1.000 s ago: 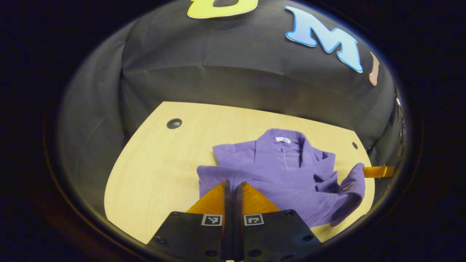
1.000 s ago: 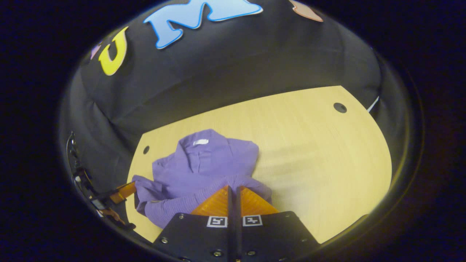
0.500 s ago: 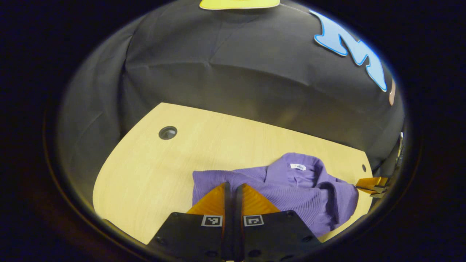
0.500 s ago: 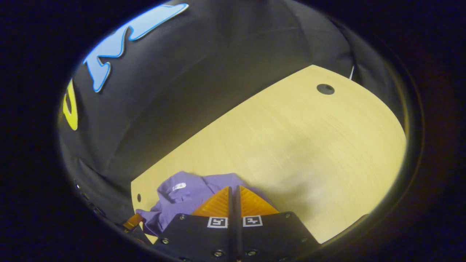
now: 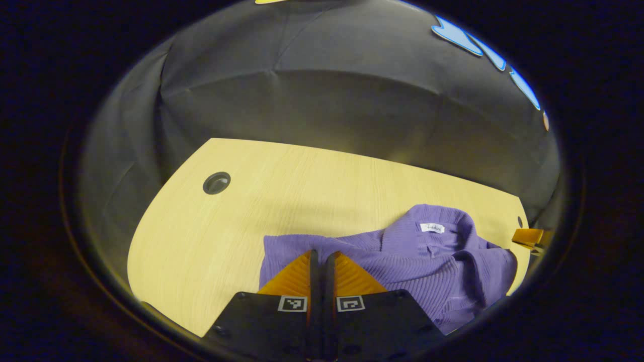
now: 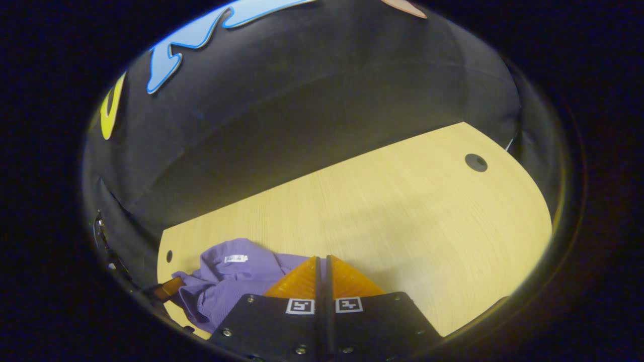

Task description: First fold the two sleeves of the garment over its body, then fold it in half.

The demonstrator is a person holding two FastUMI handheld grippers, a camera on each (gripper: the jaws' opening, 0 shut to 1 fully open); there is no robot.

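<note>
On the worktop (image 5: 211,226), purple garment (image 5: 402,261) lying bunched. Left tool (image 5: 318,256) and right tool (image 6: 322,261) both clamped on its hem, probably mid half-fold. Next: lay hem at collar, release.

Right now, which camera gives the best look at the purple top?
The left gripper view: the top lies spread out there, collar and tag clear. The right gripper view catches just a bunched part of it at the lower left edge.
</note>
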